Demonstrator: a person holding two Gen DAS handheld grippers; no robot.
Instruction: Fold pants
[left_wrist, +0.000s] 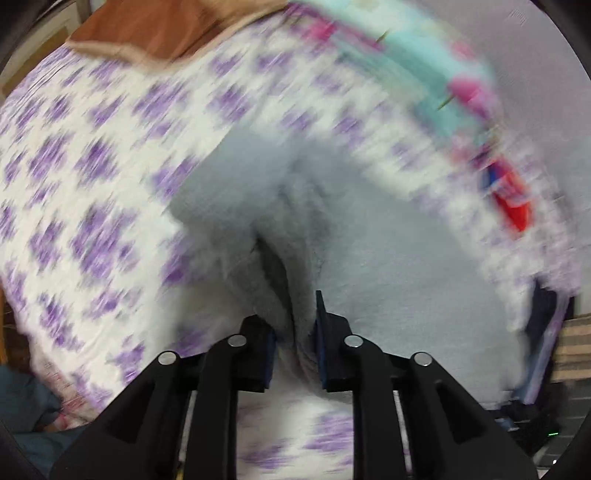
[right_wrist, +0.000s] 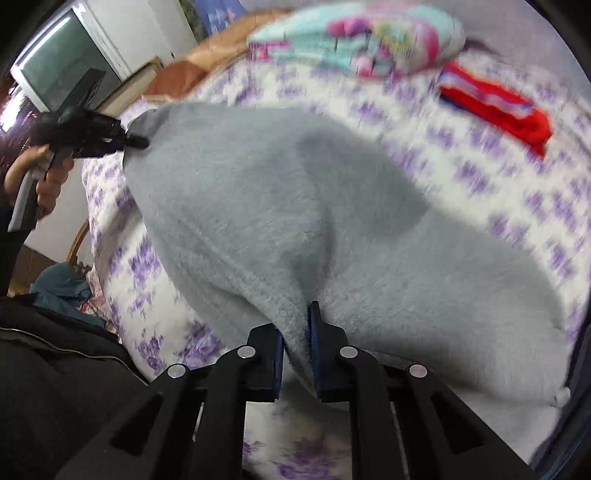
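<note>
Fluffy grey pants lie spread over a bed, lifted at two places. My right gripper is shut on a bunched fold of the pants at their near edge. At the far left my left gripper, held by a hand, pinches another edge of the same pants. In the left wrist view, the left gripper has a ridge of the grey pants pressed between its blue pads. Both views are blurred.
The bedspread is white with purple flowers. A turquoise and pink pillow and a red cloth lie at the far side. A brown cloth sits at the bed's far corner. A dark sleeve fills the lower left.
</note>
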